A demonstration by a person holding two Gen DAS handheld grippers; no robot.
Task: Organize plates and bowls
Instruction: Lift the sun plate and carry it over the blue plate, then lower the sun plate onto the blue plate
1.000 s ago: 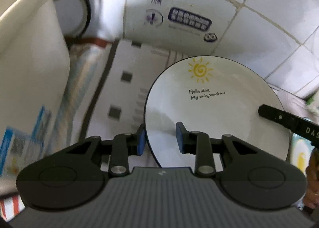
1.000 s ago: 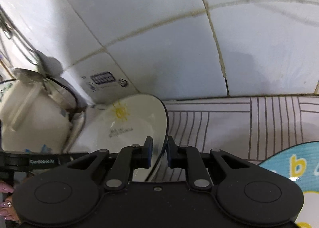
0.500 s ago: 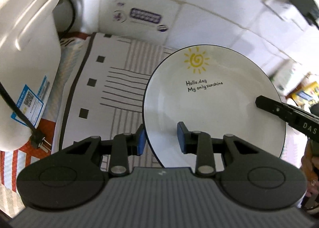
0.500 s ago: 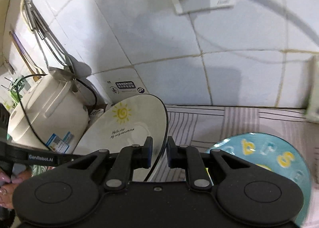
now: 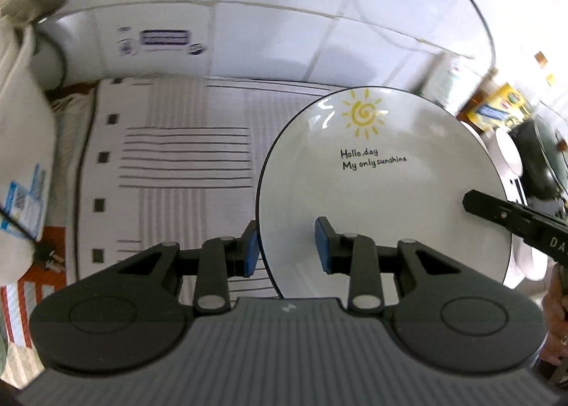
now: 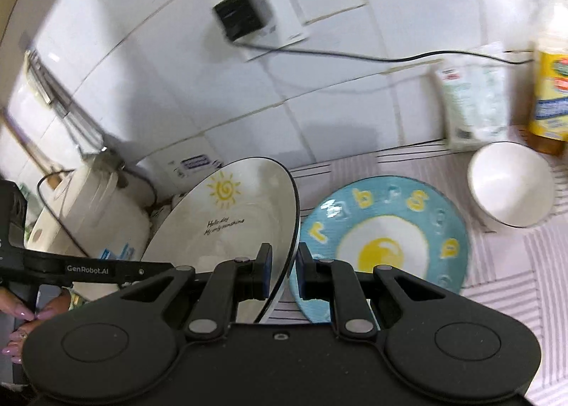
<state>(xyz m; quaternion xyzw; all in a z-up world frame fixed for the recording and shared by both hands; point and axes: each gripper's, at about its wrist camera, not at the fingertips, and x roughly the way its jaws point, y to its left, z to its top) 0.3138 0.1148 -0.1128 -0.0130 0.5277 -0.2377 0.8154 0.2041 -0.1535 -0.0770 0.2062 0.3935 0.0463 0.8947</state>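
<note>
White sun-printed plate [image 5: 372,193] is clamped at opposite rims by the left claw [image 5: 287,246] and right claw [image 6: 284,271]. It hangs tilted beside a blue egg plate [image 6: 383,228] lying on the striped bench [image 5: 177,157].

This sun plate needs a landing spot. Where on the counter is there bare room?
Free: the striped mat between the rice cooker and the sun plate, up to the wall tiles. Crowded: the right side, where the blue egg plate, the white bowl, a carton and an oil bottle sit close together.
</note>
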